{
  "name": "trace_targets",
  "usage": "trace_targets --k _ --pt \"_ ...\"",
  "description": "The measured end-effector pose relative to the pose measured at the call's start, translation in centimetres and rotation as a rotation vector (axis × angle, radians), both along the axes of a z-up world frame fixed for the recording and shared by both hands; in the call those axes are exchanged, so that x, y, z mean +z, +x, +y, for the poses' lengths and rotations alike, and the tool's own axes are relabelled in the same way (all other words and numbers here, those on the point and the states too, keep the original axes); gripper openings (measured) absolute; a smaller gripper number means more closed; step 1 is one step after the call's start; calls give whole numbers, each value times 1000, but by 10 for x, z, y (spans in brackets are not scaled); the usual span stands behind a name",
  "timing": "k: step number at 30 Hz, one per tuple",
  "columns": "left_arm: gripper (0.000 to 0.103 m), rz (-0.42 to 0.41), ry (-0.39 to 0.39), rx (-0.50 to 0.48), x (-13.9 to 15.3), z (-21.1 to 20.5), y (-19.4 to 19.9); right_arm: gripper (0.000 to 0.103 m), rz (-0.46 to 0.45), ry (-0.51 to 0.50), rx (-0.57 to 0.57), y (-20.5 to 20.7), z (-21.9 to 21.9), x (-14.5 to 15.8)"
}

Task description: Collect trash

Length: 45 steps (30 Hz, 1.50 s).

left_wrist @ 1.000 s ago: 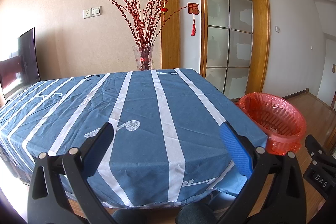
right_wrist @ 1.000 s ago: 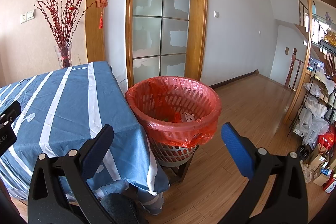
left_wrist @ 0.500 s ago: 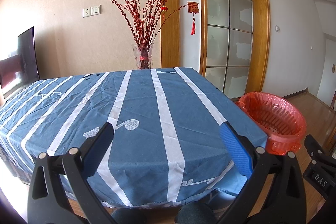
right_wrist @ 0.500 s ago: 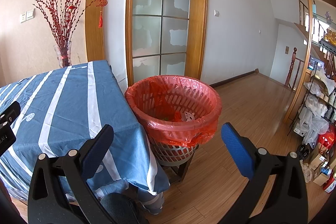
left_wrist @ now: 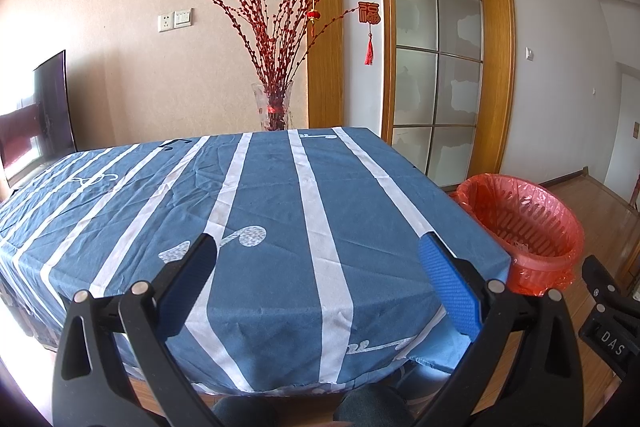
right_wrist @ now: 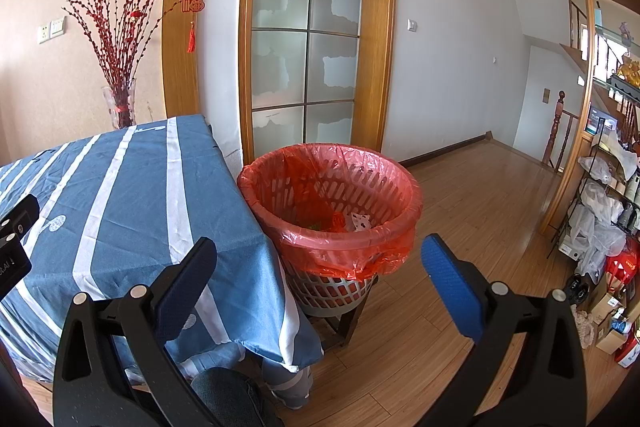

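Note:
A waste basket lined with a red bag [right_wrist: 332, 187] stands on the wooden floor at the table's right corner; it also shows in the left wrist view [left_wrist: 520, 219]. Some scraps of trash [right_wrist: 352, 221] lie in its bottom. My left gripper [left_wrist: 316, 259] is open and empty, held over the near edge of the table with the blue striped cloth [left_wrist: 260, 195]. My right gripper [right_wrist: 318, 261] is open and empty, in front of the basket and short of its rim. No trash shows on the cloth.
A glass vase of red branches [left_wrist: 274, 107] stands behind the table's far edge. A glass-paned door [right_wrist: 306, 39] is behind the basket. Shelves with bags and boxes [right_wrist: 604, 211] line the right wall. A dark screen [left_wrist: 48, 103] stands at the left.
Both views have shifted very slightly; the grippers stay open and nothing else has moved.

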<state>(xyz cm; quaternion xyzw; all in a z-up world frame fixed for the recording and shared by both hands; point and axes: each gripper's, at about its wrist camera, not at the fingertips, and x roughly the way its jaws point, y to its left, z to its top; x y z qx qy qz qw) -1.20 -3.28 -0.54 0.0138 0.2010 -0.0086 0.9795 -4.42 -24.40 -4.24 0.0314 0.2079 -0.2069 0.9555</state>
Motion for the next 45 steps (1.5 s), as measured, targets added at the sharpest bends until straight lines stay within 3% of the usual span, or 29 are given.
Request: trace_targets --k 45 --pt "99 6 -6 -1 -4 0 1 101 5 4 3 0 -3 -2"
